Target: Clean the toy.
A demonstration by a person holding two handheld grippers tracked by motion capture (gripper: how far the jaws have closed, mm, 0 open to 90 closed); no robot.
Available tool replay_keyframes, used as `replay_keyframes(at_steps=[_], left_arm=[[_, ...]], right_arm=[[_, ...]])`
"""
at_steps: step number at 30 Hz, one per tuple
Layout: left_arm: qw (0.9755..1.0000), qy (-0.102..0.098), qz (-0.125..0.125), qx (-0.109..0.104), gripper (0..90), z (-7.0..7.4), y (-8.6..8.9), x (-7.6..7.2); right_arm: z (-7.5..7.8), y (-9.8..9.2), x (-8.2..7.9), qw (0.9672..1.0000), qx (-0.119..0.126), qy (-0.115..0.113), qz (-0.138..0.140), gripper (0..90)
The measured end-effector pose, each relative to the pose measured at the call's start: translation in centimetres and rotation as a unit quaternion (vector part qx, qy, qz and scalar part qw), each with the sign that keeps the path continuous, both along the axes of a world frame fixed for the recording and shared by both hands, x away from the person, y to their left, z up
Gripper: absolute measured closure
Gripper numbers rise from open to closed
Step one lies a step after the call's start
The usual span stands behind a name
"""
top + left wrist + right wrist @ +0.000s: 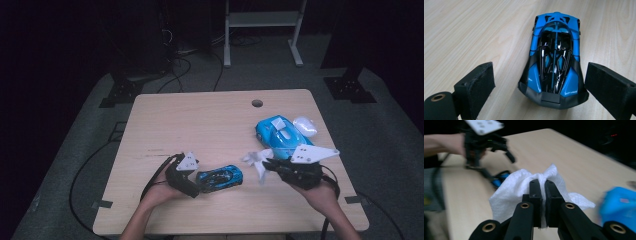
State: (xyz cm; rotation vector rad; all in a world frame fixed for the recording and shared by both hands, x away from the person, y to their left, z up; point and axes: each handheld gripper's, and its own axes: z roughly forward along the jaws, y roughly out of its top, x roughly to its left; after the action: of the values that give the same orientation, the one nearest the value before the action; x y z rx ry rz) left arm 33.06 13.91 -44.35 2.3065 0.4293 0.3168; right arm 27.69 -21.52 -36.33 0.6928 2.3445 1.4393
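Your left gripper (200,181) rests low at the near left of the tabletop (200,120), its jaws spread wide and holding nothing. In the left gripper view the small blue car (555,60) lies on the wood between the two black pads (477,87), one end toward the camera. There is a clear gap on the left side; on the right the pad stands just beside the car's flank, and you cannot tell from here whether it touches. In the high view that car (220,177) sits just to the right of the left gripper, lengthwise across the tabletop.

Your right gripper (264,164) is at the near right, pointing left toward the car, and its jaws are pressed together on a white wipe (519,185). The right gripper view shows the wipe pinched between the pads, bunched above them and hanging loose on either side. In the high view the wipe (254,159) sticks out ahead of the gripper, apart from the small car.

Behind your right hand (322,195) sits a larger light-blue car (277,134), with a pale rounded thing (305,126) just beside it near the right edge.
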Motion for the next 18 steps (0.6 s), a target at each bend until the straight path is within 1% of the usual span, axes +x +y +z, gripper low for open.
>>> replay_keyframes(at_steps=[2,4,6,8,9,10,11,12,13,15,17,18], left_arm=[[1.0,0.0,-0.003,0.003,8.7,-0.1,-0.1,-0.1],[1.0,0.001,-0.004,0.002,8.7,-0.1,-0.1,-0.1],[1.0,0.0,-0.004,0.001,8.7,-0.1,-0.1,0.0],[1.0,0.001,-0.006,0.001,8.7,-0.2,-0.1,0.0],[1.0,0.001,-0.007,0.002,8.7,-0.2,-0.2,0.0],[1.0,0.001,-0.007,0.002,8.7,-0.2,-0.2,0.0],[0.9999,0.003,-0.009,0.005,8.7,-0.3,-0.3,-0.1],[0.9999,0.006,-0.01,0.006,8.7,-0.4,-0.3,0.0],[0.9999,0.009,-0.01,0.006,8.8,-0.4,-0.3,0.0],[0.9998,0.015,-0.013,0.008,8.8,-0.4,-0.3,0.1],[0.9997,0.016,-0.014,0.008,9.1,-0.5,-0.2,0.1],[0.9997,0.016,-0.015,0.008,9.1,-0.5,-0.2,0.1]], right_arm=[[-0.7,1.2,0.2,0.9995,-0.001,0.02,0.022,85.3],[-1.4,2.2,0.4,0.9983,0.0,0.04,0.042,85.4],[-2.1,3.1,0.8,0.9964,-0.013,0.059,0.06,85.6],[-2.9,4.0,1.5,0.9941,-0.026,0.079,0.071,85.7],[-3.5,4.6,2.0,0.9924,-0.031,0.091,0.077,85.6],[-3.9,4.9,2.4,0.9922,-0.032,0.095,0.074,85.7],[-4.4,5.5,2.8,0.9912,-0.042,0.101,0.075,85.6],[-4.7,5.8,3.0,0.9907,-0.05,0.101,0.076,85.6],[-5.1,6.4,3.3,0.9903,-0.06,0.1,0.075,85.5],[-5.6,6.9,3.8,0.9905,-0.082,0.09,0.065,85.2],[-5.9,7.0,4.4,0.9913,-0.074,0.093,0.058,84.4],[-6.0,7.0,4.6,0.9917,-0.077,0.089,0.053,83.9]])
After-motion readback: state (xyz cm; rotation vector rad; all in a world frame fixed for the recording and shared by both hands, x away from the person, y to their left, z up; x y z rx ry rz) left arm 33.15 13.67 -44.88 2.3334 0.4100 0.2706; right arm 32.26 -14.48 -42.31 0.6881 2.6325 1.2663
